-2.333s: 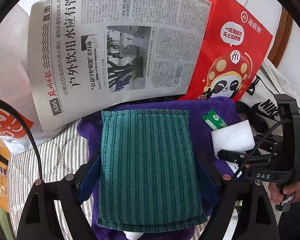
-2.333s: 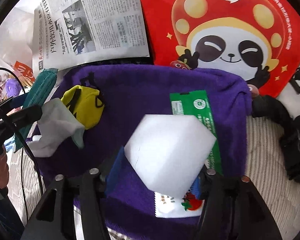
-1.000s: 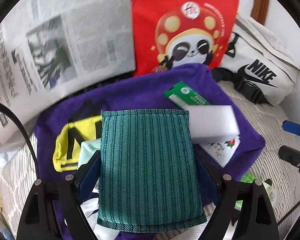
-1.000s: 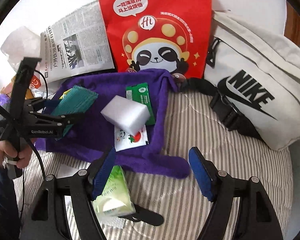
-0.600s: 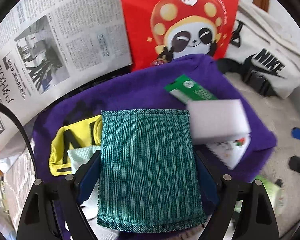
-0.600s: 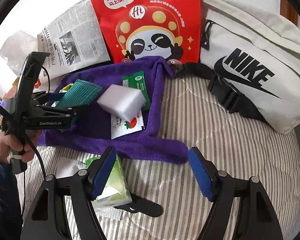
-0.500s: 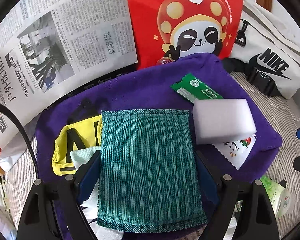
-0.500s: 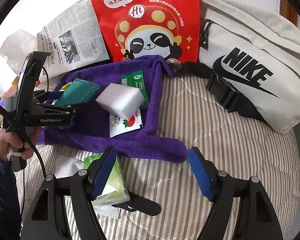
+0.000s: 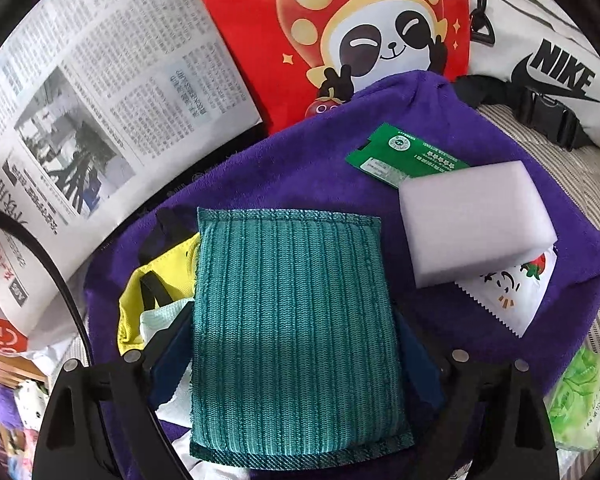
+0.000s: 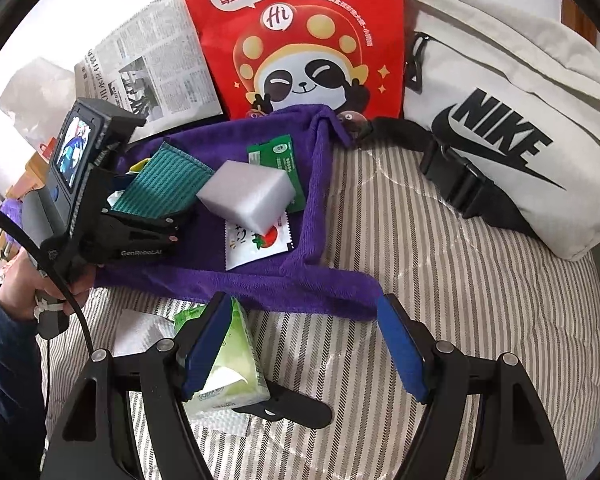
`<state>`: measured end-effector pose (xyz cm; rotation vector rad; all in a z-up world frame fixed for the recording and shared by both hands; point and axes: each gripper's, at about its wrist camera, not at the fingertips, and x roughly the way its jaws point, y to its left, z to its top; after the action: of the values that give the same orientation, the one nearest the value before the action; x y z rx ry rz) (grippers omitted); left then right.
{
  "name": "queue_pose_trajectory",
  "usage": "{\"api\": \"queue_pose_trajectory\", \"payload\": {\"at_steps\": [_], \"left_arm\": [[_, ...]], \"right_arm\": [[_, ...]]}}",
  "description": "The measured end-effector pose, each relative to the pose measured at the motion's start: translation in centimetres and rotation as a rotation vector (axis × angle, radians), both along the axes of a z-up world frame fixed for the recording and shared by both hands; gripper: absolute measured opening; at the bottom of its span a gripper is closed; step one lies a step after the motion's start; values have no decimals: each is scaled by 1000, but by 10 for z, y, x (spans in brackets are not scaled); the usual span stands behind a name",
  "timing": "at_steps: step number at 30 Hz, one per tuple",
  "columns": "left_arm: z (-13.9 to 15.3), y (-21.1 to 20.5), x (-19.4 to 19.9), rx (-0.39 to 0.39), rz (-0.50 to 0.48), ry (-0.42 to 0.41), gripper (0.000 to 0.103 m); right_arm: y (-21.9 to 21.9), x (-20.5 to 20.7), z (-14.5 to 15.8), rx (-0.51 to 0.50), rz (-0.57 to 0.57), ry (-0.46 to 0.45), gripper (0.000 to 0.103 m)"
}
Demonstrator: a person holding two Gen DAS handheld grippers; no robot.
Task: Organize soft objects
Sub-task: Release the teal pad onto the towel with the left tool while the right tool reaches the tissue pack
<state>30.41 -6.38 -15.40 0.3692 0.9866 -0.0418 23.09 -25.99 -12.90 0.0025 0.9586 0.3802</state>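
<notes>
My left gripper [image 9: 292,344] is shut on a teal knitted pad [image 9: 292,320] and holds it over the purple towel [image 9: 284,172], left of a white sponge block [image 9: 472,224]. The pad [image 10: 168,188] and the left gripper [image 10: 148,216] also show in the right wrist view. On the towel [image 10: 260,280] lie the sponge [image 10: 248,192], a green sachet [image 10: 276,152], a white strawberry sachet [image 10: 256,244] and a yellow cloth [image 9: 152,280]. My right gripper [image 10: 304,344] is open and empty, low over the striped bed in front of the towel, beside a green tissue pack [image 10: 228,368].
A red panda paper bag [image 10: 300,40] and a newspaper [image 10: 152,72] stand behind the towel. A white Nike bag [image 10: 512,120] with a black buckle strap lies at the right. A black flat object [image 10: 284,404] lies under the tissue pack. The striped bed cover [image 10: 440,264] spreads to the right.
My right gripper let go of the white sponge onto the towel, opened and pulled back toward the tissue pack. My left gripper carried the teal pad right, over the towel next to the sponge.
</notes>
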Motion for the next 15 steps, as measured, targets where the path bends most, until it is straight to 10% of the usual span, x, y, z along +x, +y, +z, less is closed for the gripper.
{"api": "queue_pose_trajectory", "payload": {"at_steps": [15], "left_arm": [[10, 27, -36, -76, -12, 42, 96]], "right_arm": [[-9, -21, 3, 20, -16, 10, 75]]}}
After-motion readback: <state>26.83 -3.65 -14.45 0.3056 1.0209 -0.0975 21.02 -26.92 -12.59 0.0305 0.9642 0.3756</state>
